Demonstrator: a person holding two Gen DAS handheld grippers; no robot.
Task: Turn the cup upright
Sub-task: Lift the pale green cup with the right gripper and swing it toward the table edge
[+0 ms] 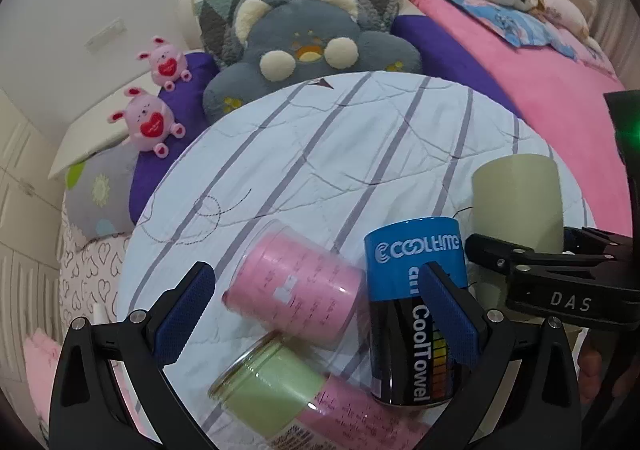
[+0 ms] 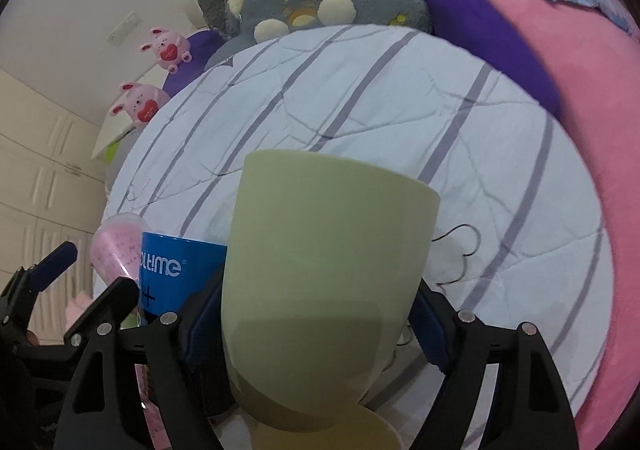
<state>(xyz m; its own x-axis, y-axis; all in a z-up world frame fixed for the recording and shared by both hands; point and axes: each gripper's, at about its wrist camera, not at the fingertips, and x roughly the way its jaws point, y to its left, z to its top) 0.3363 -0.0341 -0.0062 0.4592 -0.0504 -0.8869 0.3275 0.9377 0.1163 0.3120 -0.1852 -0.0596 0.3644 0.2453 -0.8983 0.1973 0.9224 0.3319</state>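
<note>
- Gripping the green cup (image 2: 328, 270) low on its body, the right gripper (image 2: 316, 334) has its jaws closed on both sides, mouth facing away from the camera. It's held over the near right part of the striped quilt (image 1: 320, 153).
- A grip that low could let it slip or swing while turning.
- The blue can (image 1: 416, 290) is just beside it, easy to knock over.
- The left gripper (image 1: 316, 314) hangs with jaws open around nothing, above the pink tube (image 1: 296, 290). It could snag the green jar (image 1: 264, 390).
- A soft quilt may tip a cup that's set down.

Home bedroom, bed (image 1: 540, 61), plush toys (image 1: 150, 121)
</note>
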